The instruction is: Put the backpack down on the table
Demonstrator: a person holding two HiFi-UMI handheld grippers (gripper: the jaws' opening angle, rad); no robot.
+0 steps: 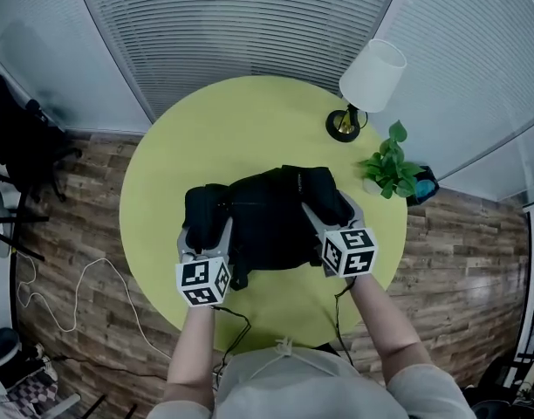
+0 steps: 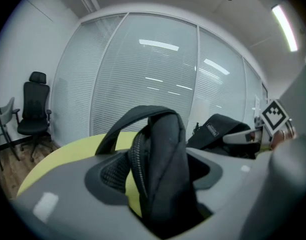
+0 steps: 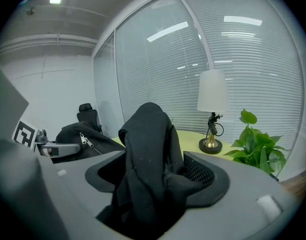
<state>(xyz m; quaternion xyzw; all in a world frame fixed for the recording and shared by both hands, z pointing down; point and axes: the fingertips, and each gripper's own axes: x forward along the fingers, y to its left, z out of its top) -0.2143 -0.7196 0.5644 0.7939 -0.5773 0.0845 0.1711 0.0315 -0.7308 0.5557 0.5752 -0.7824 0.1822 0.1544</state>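
- Nearest the person, the left gripper [image 1: 208, 234] and the right gripper [image 1: 330, 212] reach forward side by side, one at each end of the load, which would keep it level on the way down.
- The left gripper's jaws stand wide. A fold of black fabric with a zip edge rises between them, and the pads do not squeeze it.
- The right gripper's jaws are equally spread, with a loose bunch of black cloth slumped between the pads, unpinched.
- The backpack [image 1: 267, 208] lies flat on the round yellow-green table [image 1: 249, 120], near the person's edge, so its weight appears to rest on the tabletop; the task looks essentially done.
- Farther back, a lamp [image 1: 363, 85] and a potted plant [image 1: 391, 166] stand near the right rim, apart from the bag.
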